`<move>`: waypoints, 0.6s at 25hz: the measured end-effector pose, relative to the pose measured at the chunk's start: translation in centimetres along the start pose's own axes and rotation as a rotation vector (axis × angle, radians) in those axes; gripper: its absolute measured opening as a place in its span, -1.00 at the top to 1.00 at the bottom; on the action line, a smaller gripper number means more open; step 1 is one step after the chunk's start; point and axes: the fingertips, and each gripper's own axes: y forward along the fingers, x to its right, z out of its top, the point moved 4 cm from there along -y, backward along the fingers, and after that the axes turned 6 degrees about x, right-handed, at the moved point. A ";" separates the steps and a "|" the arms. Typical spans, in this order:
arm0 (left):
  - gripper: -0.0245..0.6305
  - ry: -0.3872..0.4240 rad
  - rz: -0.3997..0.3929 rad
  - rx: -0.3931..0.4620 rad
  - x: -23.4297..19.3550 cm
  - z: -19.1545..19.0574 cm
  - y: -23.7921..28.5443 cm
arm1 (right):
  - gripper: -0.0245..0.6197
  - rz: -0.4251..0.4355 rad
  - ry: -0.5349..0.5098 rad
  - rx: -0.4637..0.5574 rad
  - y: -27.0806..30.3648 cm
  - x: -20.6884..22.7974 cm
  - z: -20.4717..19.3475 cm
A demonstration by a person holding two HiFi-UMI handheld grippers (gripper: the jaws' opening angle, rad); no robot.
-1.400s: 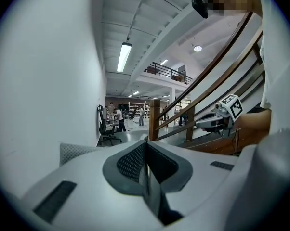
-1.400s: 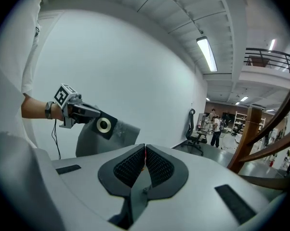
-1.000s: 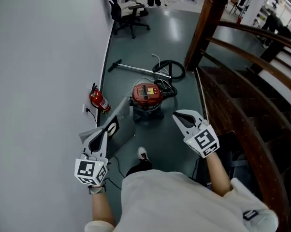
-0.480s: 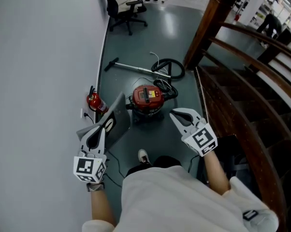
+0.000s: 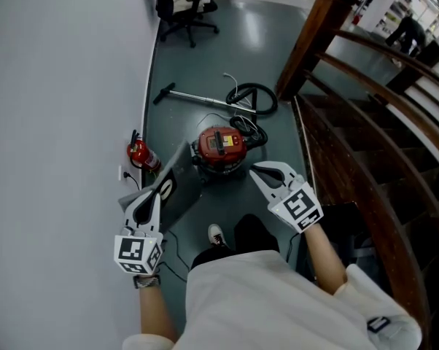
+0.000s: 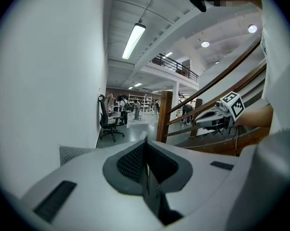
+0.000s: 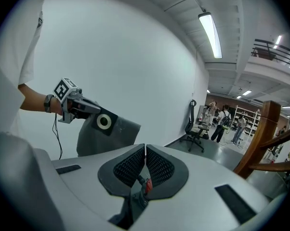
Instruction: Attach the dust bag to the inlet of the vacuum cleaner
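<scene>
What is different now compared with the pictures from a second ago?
The person has stepped forward toward the red vacuum cleaner, and the right gripper has drifted slightly left toward it. The left gripper still holds the dust bag by its collar; the right stays shut and empty.

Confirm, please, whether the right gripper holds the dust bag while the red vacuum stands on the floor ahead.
Not quite: the left gripper holds the dust bag, as the right gripper view shows; the right gripper is shut on nothing. The red vacuum does stand on the floor ahead.
</scene>
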 end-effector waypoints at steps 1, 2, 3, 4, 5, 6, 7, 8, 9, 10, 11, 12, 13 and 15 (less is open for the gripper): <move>0.88 -0.006 0.000 -0.007 0.0 -0.4 0.3 | 0.83 0.001 0.004 -0.005 0.3 0.3 -0.2; 0.88 -0.012 0.003 -0.015 -0.1 -0.8 0.5 | 0.83 0.004 0.008 -0.008 0.7 0.5 -0.5; 0.88 -0.017 0.007 -0.023 -0.2 -1.2 0.7 | 0.83 0.007 0.015 -0.008 1.1 0.7 -0.8; 0.88 -0.023 0.013 -0.029 -0.3 -1.7 0.9 | 0.83 0.010 0.024 -0.008 1.4 0.9 -1.2; 0.88 -0.030 0.018 -0.035 -0.6 -2.2 1.1 | 0.83 0.012 0.034 -0.007 1.8 1.2 -1.7; 0.88 -0.037 0.023 -0.040 -0.9 -2.8 1.4 | 0.83 0.013 0.045 -0.010 2.3 1.4 -2.3; 0.88 -0.046 0.031 -0.044 -1.2 -3.3 1.8 | 0.83 0.013 0.057 -0.012 2.8 1.7 -2.9; 0.88 -0.054 0.041 -0.047 -1.6 -3.8 2.2 | 0.83 0.014 0.070 -0.014 3.5 2.2 -3.5; 0.88 -0.063 0.053 -0.051 -2.1 -4.2 2.7 | 0.83 0.015 0.084 -0.014 4.3 2.7 -4.0; 0.88 -0.072 0.067 -0.055 -2.5 -4.5 3.3 | 0.83 0.017 0.096 -0.013 5.1 3.3 -4.6; 0.88 -0.081 0.080 -0.059 -2.8 -4.8 3.8 | 0.83 0.018 0.106 -0.014 5.8 4.0 -5.1; 0.88 -0.089 0.092 -0.063 -3.1 -5.0 4.4 | 0.83 0.017 0.110 -0.016 6.5 4.6 -5.7; 0.88 -0.096 0.104 -0.064 -3.3 -5.3 4.9 | 0.83 0.015 0.108 -0.020 7.0 5.2 -6.2; 0.88 -0.113 0.128 -0.062 -3.9 -6.2 5.7 | 0.83 0.010 0.106 -0.027 8.0 5.9 -7.2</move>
